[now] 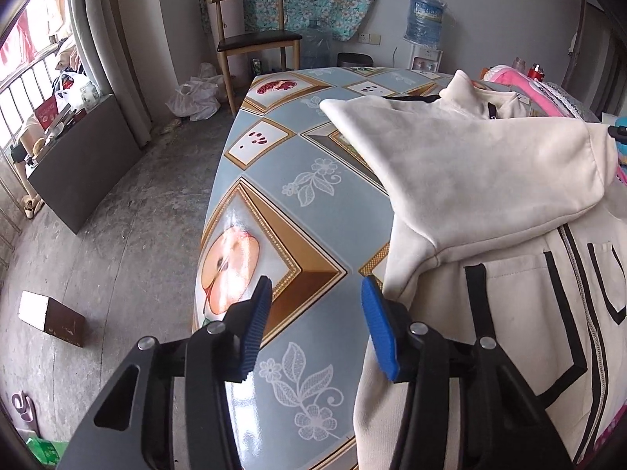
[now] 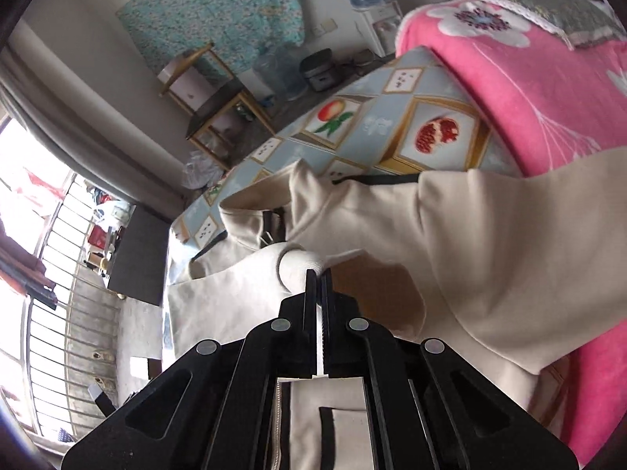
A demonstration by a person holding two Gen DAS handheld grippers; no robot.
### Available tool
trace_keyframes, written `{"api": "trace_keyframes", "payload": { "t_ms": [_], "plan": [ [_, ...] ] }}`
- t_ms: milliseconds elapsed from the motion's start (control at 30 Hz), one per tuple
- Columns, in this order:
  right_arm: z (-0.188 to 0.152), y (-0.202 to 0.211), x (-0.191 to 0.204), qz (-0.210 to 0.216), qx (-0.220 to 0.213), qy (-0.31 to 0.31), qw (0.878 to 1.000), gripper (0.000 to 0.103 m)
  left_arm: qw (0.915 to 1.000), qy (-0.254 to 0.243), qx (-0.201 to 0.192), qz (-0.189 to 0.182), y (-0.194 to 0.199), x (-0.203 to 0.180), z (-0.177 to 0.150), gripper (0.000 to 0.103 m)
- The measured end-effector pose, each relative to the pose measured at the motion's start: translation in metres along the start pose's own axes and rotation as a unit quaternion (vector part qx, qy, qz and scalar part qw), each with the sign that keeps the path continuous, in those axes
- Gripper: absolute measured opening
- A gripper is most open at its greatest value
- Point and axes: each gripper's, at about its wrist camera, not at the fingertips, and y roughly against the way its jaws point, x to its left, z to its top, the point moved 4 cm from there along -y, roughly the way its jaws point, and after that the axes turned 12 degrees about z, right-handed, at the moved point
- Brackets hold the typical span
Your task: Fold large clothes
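A cream zip jacket (image 1: 490,180) with black stripes lies on the right part of the table (image 1: 274,172), one sleeve folded across its body. My left gripper (image 1: 316,290) hovers at the jacket's left edge. Its blue pads (image 1: 378,333) stand apart with only tablecloth between them, and the right pad is against the jacket's side. In the right wrist view my right gripper (image 2: 318,274) is shut on the white ribbed cuff (image 2: 299,264) of the other sleeve. It holds the cuff lifted above the jacket (image 2: 470,235), and the sleeve drapes away to the right.
A pink flowered blanket (image 2: 529,90) lies piled along the table's right side, against the jacket. The table's left edge drops to a concrete floor with a small box (image 1: 51,317). A wooden chair (image 1: 254,39) and a water dispenser (image 1: 425,23) stand by the far wall.
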Motion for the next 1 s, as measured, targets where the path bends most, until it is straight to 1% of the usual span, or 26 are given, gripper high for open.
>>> {"api": "trace_keyframes", "payload": {
  "t_ms": [100,167,267,300,333,367,400,433,467,567,633,700,800,867,933,1000],
  "plan": [
    [0.002,0.004,-0.007,0.015,-0.001,-0.013,1.0,0.002,0.9999,0.002,-0.001,-0.013,0.002,-0.001,0.004,0.047],
    [0.0,-0.003,-0.01,0.017,0.016,-0.014,1.0,0.002,0.9996,0.005,-0.001,-0.028,0.004,-0.002,0.006,0.047],
    [-0.003,-0.023,-0.019,0.001,0.051,-0.015,0.999,0.006,0.9991,0.0,0.002,-0.042,0.005,-0.008,0.007,0.047],
    [-0.003,-0.027,-0.025,-0.012,0.055,-0.016,0.998,0.007,0.9991,-0.002,0.003,-0.043,0.004,-0.01,0.007,0.047],
    [-0.002,-0.028,-0.032,-0.033,0.053,-0.014,0.998,0.014,0.9991,-0.003,0.005,-0.043,0.004,-0.01,0.007,0.047],
    [0.0,-0.027,-0.038,-0.055,0.047,-0.008,0.997,0.019,0.9991,-0.002,0.005,-0.043,0.004,-0.011,0.007,0.047],
    [0.001,-0.024,-0.041,-0.07,0.037,-0.002,0.997,0.027,0.9991,-0.001,0.006,-0.043,0.004,-0.01,0.007,0.047],
    [0.002,-0.02,-0.043,-0.085,0.028,0.006,0.996,0.033,0.9991,0.001,0.005,-0.043,0.005,-0.009,0.008,0.047],
    [0.002,-0.018,-0.045,-0.095,0.025,0.014,0.995,0.034,0.9991,0.002,0.004,-0.042,0.006,-0.008,0.008,0.047],
    [-0.005,-0.018,-0.045,-0.112,0.04,0.034,0.992,0.035,0.9993,0.001,0.002,-0.038,0.008,-0.003,0.007,0.047],
    [-0.012,-0.024,-0.046,-0.128,0.054,0.048,0.989,0.036,0.9994,0.001,0.002,-0.035,0.009,0.0,0.007,0.047],
    [-0.02,-0.031,-0.046,-0.136,0.065,0.056,0.987,0.036,0.9994,0.004,0.0,-0.033,0.013,0.002,0.007,0.047],
    [-0.028,-0.036,-0.038,-0.14,0.062,0.076,0.985,0.036,0.9992,0.009,-0.011,-0.037,0.025,0.007,0.012,0.047],
    [-0.032,-0.042,-0.025,-0.144,0.061,0.109,0.982,0.033,0.9991,0.011,-0.019,-0.038,0.033,0.012,0.017,0.047],
    [-0.038,-0.051,-0.017,-0.166,0.066,0.14,0.974,0.029,0.9992,0.007,-0.025,-0.031,0.039,0.015,0.022,0.047],
    [-0.045,-0.061,-0.017,-0.181,0.079,0.156,0.968,0.026,0.9992,0.001,-0.026,-0.03,0.042,0.016,0.026,0.047]
  ]
}}
